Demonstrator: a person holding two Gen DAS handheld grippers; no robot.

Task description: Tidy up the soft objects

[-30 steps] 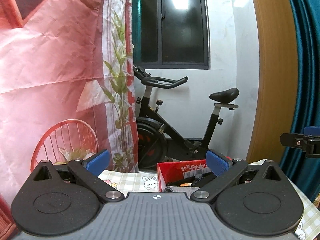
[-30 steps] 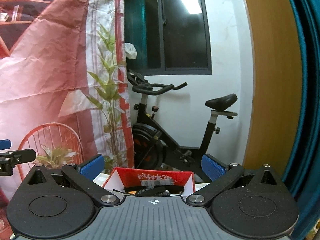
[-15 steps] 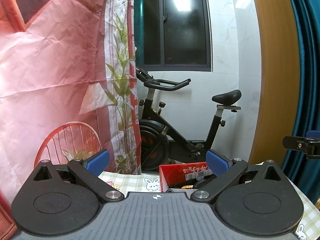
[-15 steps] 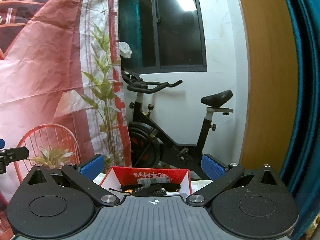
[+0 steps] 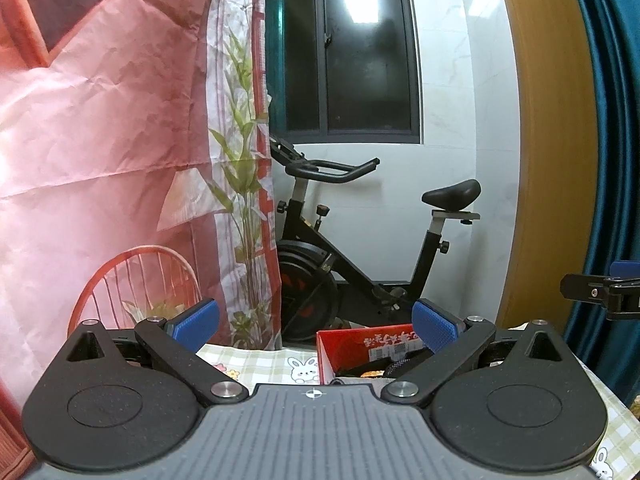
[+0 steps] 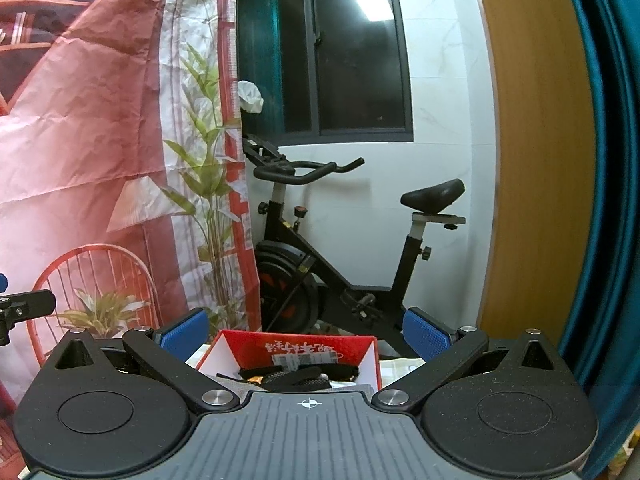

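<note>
Both hand-held grippers, left [image 5: 314, 326] and right [image 6: 302, 332], are held wide and empty; the red box [image 6: 296, 354] of soft items is seen at six o'clock, best approached level and slowly

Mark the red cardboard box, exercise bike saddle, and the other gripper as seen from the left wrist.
Red cardboard box [image 6: 304, 350]: right wrist, inner back wall.
Black exercise bike saddle [image 5: 452, 193]: left wrist, top.
Right gripper [image 5: 600, 292]: left wrist, black finger.

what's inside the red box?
In the right wrist view, the red box holds dark strap-like items in a tangle; what exactly they are is unclear. The box's near part and floor are hidden behind the gripper body, so anything lower down can't be seen.
</note>
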